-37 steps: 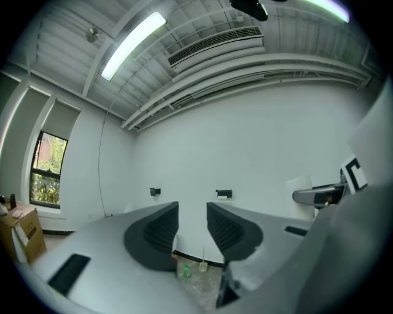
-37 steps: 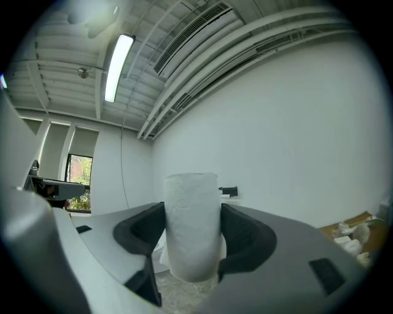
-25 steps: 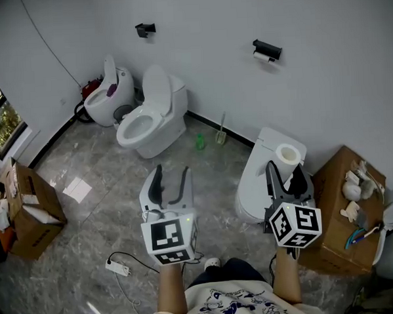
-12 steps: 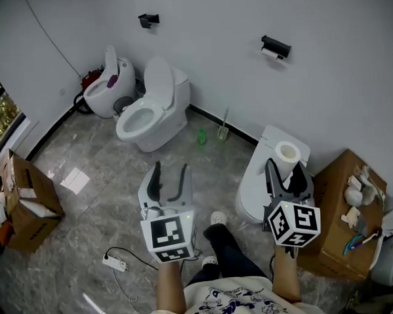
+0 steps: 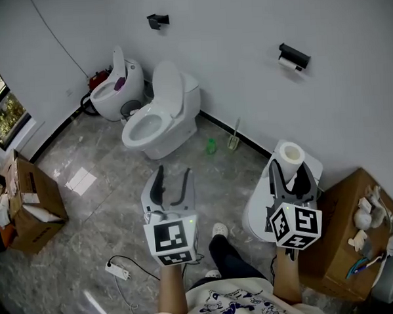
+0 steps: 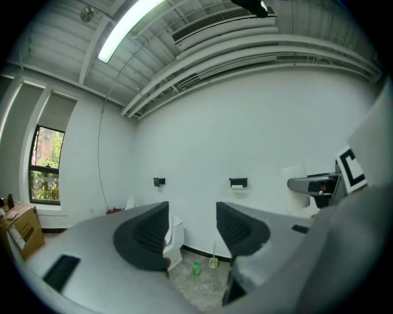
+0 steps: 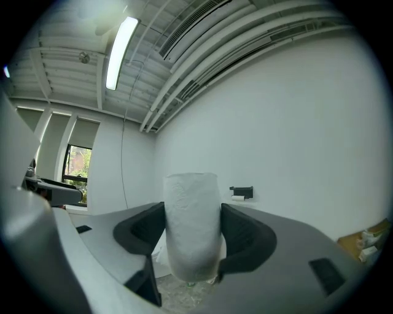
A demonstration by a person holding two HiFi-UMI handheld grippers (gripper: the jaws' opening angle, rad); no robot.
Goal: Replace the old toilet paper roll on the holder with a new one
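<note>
My right gripper is shut on a new white toilet paper roll, which stands upright between the jaws. The black wall holder with the thin old roll hangs high on the white wall, far ahead of the right gripper. My left gripper is open with nothing between its jaws, held above the floor to the left of the right one.
A white toilet and a second toilet stand by the wall on the left. A closed white toilet sits under the right gripper, with a cardboard box beside it. Another black holder hangs on the wall. A power strip lies on the floor.
The view has shifted as the person stepped forward; a foot now shows on the floor. Both grippers keep their poses, the right still holding the roll.
</note>
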